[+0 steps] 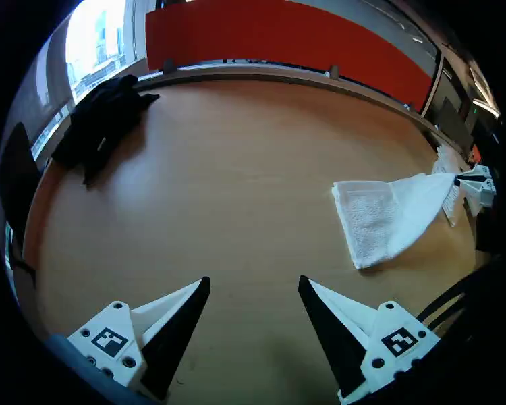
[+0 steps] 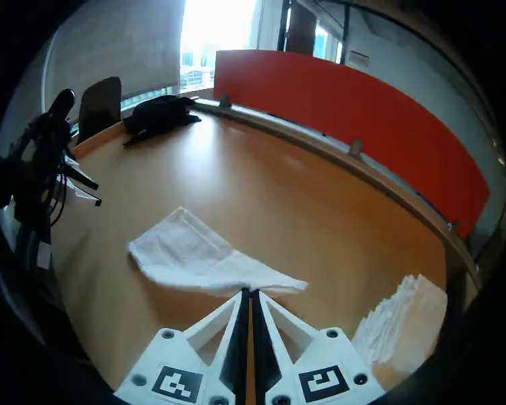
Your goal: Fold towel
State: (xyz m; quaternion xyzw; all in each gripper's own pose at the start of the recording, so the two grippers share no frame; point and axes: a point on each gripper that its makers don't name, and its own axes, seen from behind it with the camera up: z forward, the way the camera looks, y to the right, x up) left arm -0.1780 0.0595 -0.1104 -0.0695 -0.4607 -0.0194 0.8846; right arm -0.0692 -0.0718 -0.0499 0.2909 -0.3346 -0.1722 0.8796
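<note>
The towel (image 2: 185, 260), soft, light and limp, lay near the near edge of the desk (image 2: 287, 196). The right gripper (image 2: 249, 293) was clamped on its corner. The left gripper (image 1: 253, 279), jaws apart, could probably take another corner.

Left gripper (image 1: 253, 297): is hovering well apart from the towel (image 1: 388, 216), which is lying off to its right.
Left jaws: are standing wide apart, gripping nothing.
Right gripper (image 2: 248, 293): is reaching low over the towel's near corner.
Right jaws: are pressing together on that corner, with a thin slit showing behind the tips.
Right gripper, left gripper view (image 1: 479, 185): is holding the towel's far corner lifted.
</note>
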